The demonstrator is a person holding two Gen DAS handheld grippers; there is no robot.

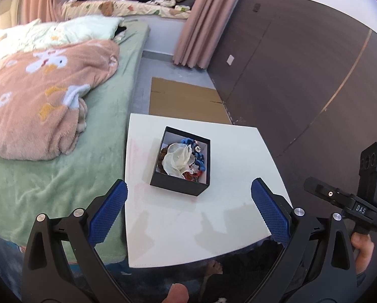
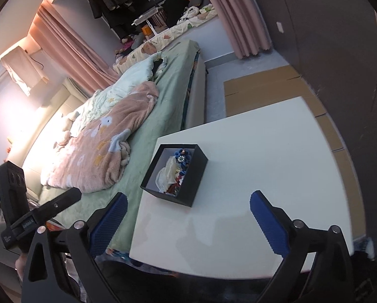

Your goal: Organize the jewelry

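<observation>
Small black box [image 1: 180,166] near the left part of a white table [image 1: 233,214], beside a green-sheeted bed [image 1: 62,176]. Heaped inside: jewelry [image 1: 182,160] (a cream fabric flower on top, blue and red pieces beneath). Left tongs [image 1: 188,202] spread wide, empty, poised short of the box. Right tongs [image 2: 187,214] likewise fully apart, nothing between the blue pads. Apparently sorting nearly complete, no loose pieces visible on the table. Best now: check for strays, then tuck the flower down gently without tipping the box.

Matt black box [image 1: 180,185], smooth white table [image 1: 239,151]
</observation>
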